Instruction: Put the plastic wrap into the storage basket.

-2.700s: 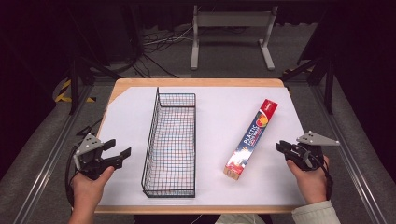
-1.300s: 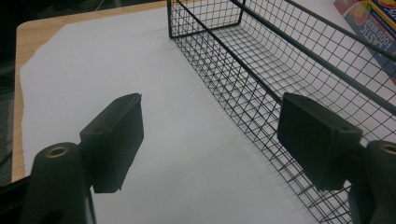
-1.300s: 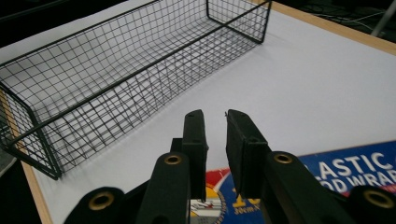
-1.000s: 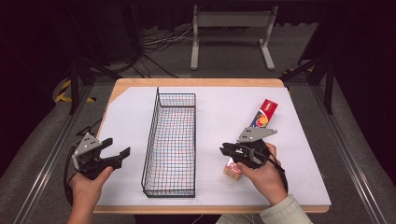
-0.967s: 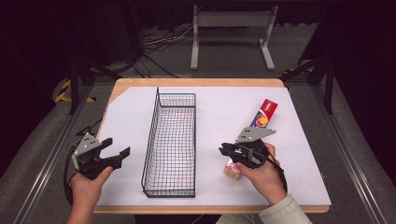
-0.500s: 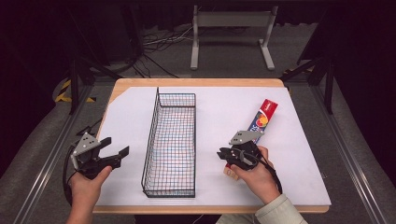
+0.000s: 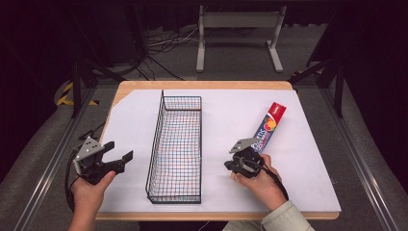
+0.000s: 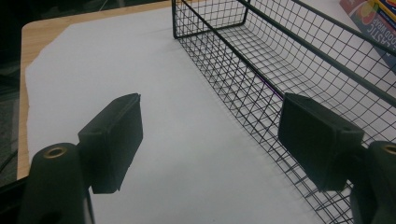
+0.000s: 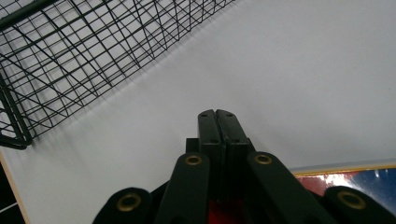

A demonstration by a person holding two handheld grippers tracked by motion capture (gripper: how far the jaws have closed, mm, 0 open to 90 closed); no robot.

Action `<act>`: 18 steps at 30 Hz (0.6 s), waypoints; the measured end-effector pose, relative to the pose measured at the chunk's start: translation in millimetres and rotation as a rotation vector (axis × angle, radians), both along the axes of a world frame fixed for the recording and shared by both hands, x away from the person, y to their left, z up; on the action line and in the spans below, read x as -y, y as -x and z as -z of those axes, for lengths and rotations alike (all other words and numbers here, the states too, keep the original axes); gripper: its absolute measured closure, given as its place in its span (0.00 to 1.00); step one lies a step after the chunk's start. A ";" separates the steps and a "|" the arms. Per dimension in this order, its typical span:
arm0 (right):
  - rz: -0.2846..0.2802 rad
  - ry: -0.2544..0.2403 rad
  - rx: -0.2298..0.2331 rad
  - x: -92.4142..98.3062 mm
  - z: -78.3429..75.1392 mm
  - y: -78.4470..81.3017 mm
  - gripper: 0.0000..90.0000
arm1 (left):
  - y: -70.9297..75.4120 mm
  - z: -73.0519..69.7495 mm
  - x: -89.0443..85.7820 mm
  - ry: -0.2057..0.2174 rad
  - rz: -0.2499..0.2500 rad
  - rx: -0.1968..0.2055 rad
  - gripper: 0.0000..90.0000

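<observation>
White sheet (image 7: 308, 144) covers wooden table (image 7: 202, 85); dark room. Left gripper (image 7: 118, 161) fingers released, right gripper (image 7: 230, 167) fingers clenched empty.

Black wire basket (image 7: 175, 149), square grid mesh; white sheet (image 7: 231, 192) over light wood table (image 7: 202, 85); plastic wrap box (image 7: 267, 127) dark blue with red end, orange-red round mark, white lettering, yellow edge line in right gripper view; left gripper (image 8: 210, 140) black pads, brass-coloured rivets, grey plate on top in high view; right gripper (image 9: 218, 122) black, same brass rivets, grey plate; sleeve (image 7: 284, 219) pale grey-green; floor (image 7: 43, 144) grey, yellow-black striped tape (image 7: 65, 94) at left.
</observation>
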State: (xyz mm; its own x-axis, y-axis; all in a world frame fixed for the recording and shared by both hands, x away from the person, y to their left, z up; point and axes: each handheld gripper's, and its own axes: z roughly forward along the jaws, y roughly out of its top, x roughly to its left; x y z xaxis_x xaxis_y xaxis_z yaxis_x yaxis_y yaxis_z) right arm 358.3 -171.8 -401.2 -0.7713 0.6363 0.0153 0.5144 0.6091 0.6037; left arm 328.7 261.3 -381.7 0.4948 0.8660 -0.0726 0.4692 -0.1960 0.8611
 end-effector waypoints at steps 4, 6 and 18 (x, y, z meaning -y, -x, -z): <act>0.004 0.013 0.003 -1.6 -0.4 0.7 1.00 | 0.6 -0.6 0.0 -0.003 -0.002 0.008 0.25; 0.004 0.015 -0.003 -1.4 -1.2 0.6 1.00 | 0.6 -0.3 0.1 -0.003 -0.002 0.007 0.25; 0.004 0.077 -0.080 7.2 -10.1 7.6 1.00 | -4.3 -1.2 2.5 0.011 0.007 0.007 0.25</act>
